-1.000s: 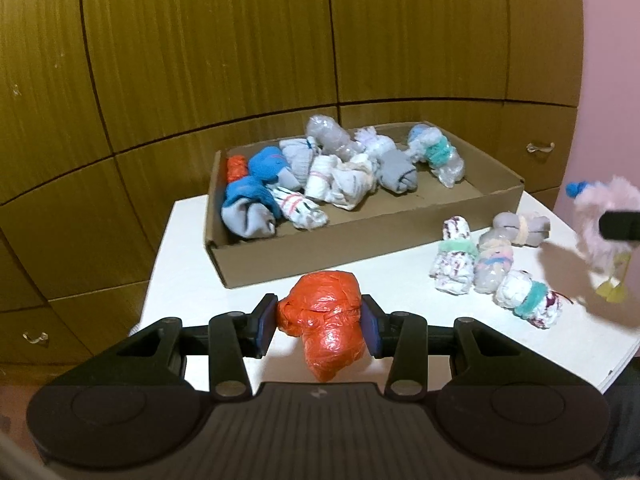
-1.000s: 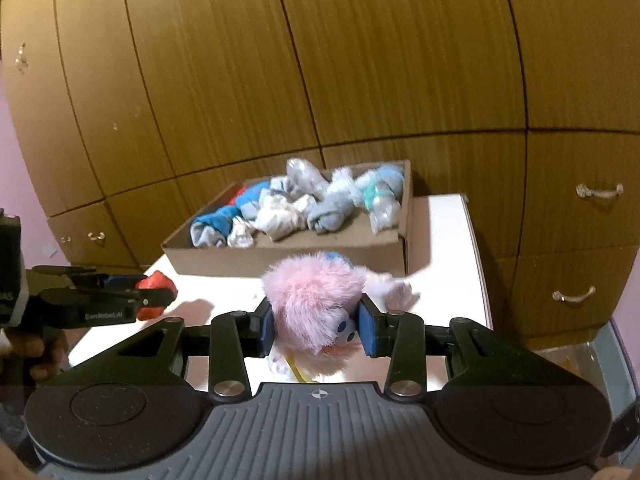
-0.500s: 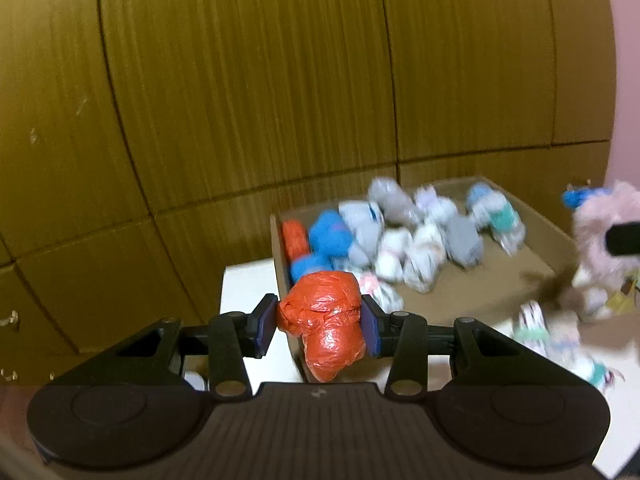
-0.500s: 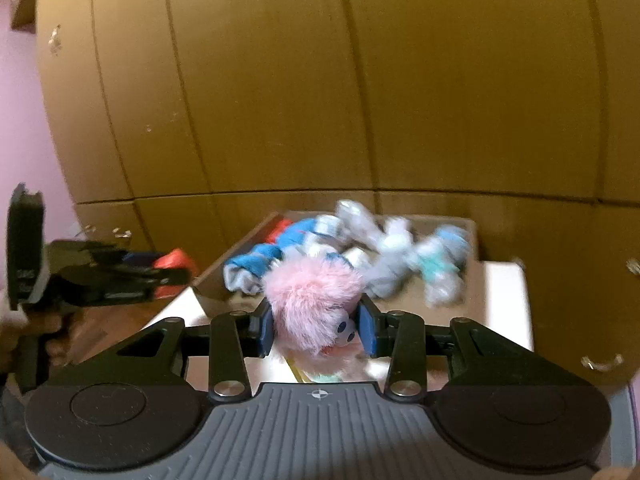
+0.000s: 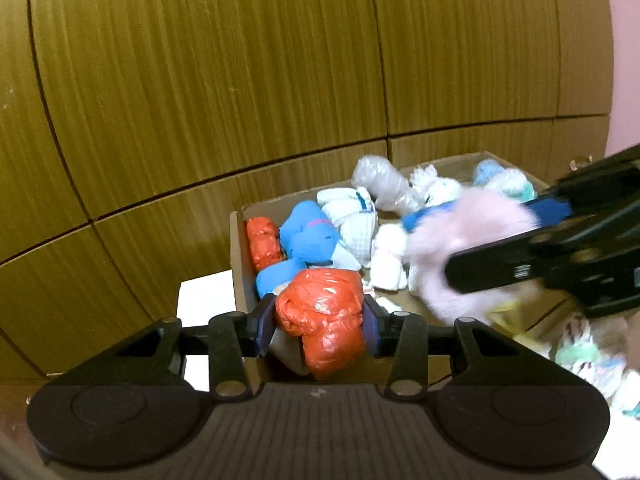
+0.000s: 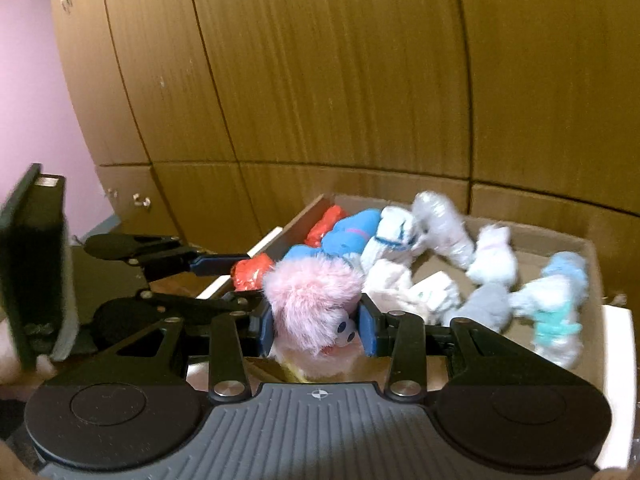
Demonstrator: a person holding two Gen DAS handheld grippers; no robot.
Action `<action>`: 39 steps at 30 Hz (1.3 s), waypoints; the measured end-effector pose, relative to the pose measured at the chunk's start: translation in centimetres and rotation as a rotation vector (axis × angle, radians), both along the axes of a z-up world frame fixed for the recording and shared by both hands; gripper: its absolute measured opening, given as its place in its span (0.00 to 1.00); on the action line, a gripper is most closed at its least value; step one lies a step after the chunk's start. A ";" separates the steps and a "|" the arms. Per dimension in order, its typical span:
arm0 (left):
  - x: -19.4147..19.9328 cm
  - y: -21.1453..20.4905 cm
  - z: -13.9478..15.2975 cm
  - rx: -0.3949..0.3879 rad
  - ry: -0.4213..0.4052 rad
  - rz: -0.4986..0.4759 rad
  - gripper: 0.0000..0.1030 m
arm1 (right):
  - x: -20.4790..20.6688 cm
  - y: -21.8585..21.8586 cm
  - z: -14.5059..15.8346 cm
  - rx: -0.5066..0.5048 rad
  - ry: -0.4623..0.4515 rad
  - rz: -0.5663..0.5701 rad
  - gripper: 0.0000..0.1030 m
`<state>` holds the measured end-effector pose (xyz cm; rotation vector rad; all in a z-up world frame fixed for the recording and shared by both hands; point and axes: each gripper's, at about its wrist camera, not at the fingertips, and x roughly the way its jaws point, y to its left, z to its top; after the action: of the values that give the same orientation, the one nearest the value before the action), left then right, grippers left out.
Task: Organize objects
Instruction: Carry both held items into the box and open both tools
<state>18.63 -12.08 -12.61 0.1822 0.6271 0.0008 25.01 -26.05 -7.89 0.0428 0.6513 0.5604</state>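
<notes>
My left gripper [image 5: 319, 325] is shut on an orange plastic-wrapped bundle [image 5: 322, 320] and holds it over the near left corner of the cardboard box [image 5: 239, 264]. My right gripper [image 6: 316, 326] is shut on a pink fluffy toy [image 6: 314, 304] with googly eyes, over the box's front edge. In the left wrist view the pink toy [image 5: 460, 248] and the right gripper's fingers [image 5: 516, 268] are at the right, above the box. In the right wrist view the left gripper [image 6: 224, 264] holds the orange bundle [image 6: 252, 272] at the left.
The box holds several rolled sock bundles: orange [image 5: 262, 242], blue [image 5: 310, 236], white [image 5: 352, 216], grey [image 6: 486, 306]. More bundles [image 5: 588, 356] lie on the white table [image 5: 204, 292] right of the box. Wooden cabinet doors [image 5: 240, 80] stand close behind.
Both grippers have moved forward over the box with their loads. The right gripper with the pink toy has swung left, close beside the left gripper.
</notes>
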 end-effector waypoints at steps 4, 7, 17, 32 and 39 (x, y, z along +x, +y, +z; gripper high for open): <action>-0.1 -0.4 -0.6 0.073 -0.001 -0.044 0.40 | 1.4 1.7 -1.6 -0.039 0.040 0.031 0.46; -0.4 -0.9 -0.9 0.127 -0.006 -0.069 0.40 | 1.7 2.2 -2.6 -0.060 0.056 0.046 0.46; -0.6 -0.7 -1.1 0.172 -0.004 -0.119 0.41 | 2.3 3.8 -1.5 -0.292 -0.096 0.128 0.47; -0.4 -0.5 -0.7 0.154 0.037 -0.146 0.82 | 3.4 2.9 -3.3 -0.233 0.053 0.198 0.55; -1.2 -0.5 -0.4 0.144 0.026 -0.117 0.89 | 2.6 2.1 -2.7 -0.213 0.064 0.184 0.59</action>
<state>17.47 -12.62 -13.01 0.3584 0.6420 -0.0693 27.63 -23.93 -10.55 -0.2011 0.7787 0.6658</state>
